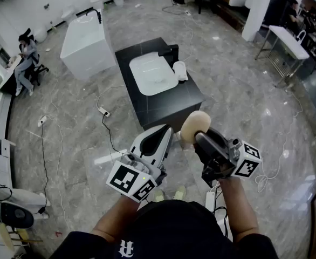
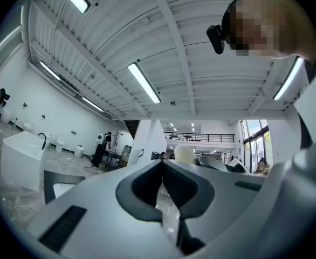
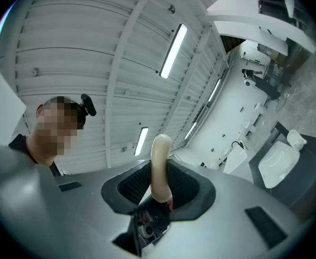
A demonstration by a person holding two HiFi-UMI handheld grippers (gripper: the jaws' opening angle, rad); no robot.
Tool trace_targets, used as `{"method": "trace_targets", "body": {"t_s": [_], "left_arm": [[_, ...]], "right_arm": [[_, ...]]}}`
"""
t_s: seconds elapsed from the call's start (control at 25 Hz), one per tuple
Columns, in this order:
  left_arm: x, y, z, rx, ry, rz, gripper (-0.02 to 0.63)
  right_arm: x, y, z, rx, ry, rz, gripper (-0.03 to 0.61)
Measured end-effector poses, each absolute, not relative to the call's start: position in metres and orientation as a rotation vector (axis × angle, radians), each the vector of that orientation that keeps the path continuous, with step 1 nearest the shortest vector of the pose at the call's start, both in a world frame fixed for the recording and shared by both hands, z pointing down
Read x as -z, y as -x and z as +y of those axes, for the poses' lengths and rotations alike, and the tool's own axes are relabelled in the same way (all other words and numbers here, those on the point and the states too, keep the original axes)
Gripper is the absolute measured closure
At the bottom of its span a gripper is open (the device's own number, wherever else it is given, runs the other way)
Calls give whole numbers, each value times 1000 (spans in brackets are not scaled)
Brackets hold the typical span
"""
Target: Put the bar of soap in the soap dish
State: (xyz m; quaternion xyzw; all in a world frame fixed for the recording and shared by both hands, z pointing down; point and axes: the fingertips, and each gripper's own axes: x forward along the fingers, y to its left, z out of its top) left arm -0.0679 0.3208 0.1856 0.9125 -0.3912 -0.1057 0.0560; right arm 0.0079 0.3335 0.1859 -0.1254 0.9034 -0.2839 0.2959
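Note:
A cream, oval bar of soap [image 1: 195, 124] stands up out of my right gripper [image 1: 197, 135], which is shut on it and held close in front of the person. In the right gripper view the soap [image 3: 159, 166] sits edge-on between the jaws of that gripper [image 3: 159, 172]. My left gripper [image 1: 165, 130] is beside it on the left, shut and empty; its jaws meet in the left gripper view [image 2: 162, 166], where the soap [image 2: 183, 154] shows just beyond. Farther ahead, a white soap dish [image 1: 179, 70] rests on a black counter [image 1: 169, 104], to the right of a white basin [image 1: 152, 74].
A black faucet [image 1: 169, 51] stands behind the basin. A white bathtub [image 1: 84, 42] is left of the counter. Cables and a power strip [image 1: 104, 111] lie on the marble floor. A person sits at the far left [image 1: 26, 59]. A white table [image 1: 288, 40] stands far right.

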Motion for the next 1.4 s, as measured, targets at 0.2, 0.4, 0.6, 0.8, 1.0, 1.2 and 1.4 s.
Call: {"method": "trace_targets", "body": {"t_s": [0.2, 0.4, 0.6, 0.8, 1.0, 1.2, 1.4], "left_arm": [[-188, 67, 317, 310, -2766, -1186, 606], [-191, 63, 316, 296, -2758, -1192, 606], [-195, 59, 314, 285, -2755, -1202, 606], [-195, 54, 313, 272, -2752, -1218, 606], [-192, 48, 306, 270, -2753, -1254, 606], [-199, 37, 297, 251, -2736, -1286, 606], [-204, 26, 287, 242, -2725, -1312, 606]], "right_arm": [[-187, -7, 330, 765, 317, 2412, 477], [-186, -12, 329, 775, 295, 2398, 477], [-188, -21, 324, 796, 300, 2356, 477], [-190, -35, 321, 808, 309, 2322, 477], [-188, -53, 309, 802, 312, 2307, 479], [-190, -70, 299, 800, 310, 2307, 479], [-199, -85, 285, 796, 322, 2326, 479]]}}
